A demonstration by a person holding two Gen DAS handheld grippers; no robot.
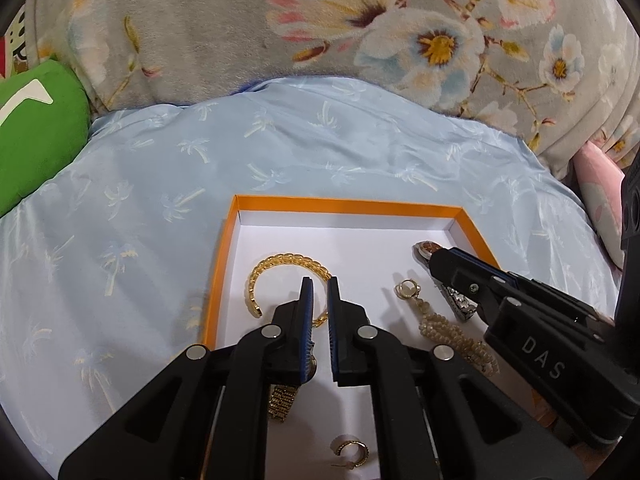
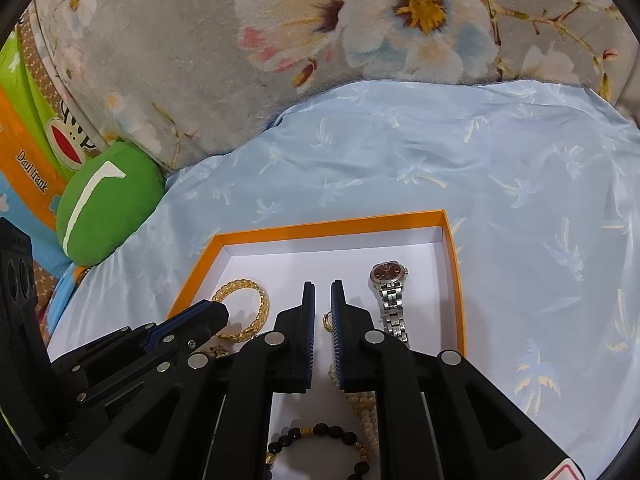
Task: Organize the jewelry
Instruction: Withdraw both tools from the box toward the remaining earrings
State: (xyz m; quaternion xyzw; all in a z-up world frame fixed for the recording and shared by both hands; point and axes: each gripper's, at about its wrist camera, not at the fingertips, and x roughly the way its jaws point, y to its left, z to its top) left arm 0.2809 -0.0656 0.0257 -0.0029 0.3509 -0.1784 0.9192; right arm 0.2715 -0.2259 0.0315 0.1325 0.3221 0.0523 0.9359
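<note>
Both grippers hang over the orange box (image 2: 454,280) on the bed, left gripper (image 1: 320,284) and right gripper (image 2: 322,286), jaws nearly shut with just a slit, nothing held. The silver watch (image 2: 390,300) lies at the box's right side, long axis running far to near, face at the far end. I'd guess it's smallish but slippery (the linked band will flop), so I'd pinch the case, not the band.
</note>
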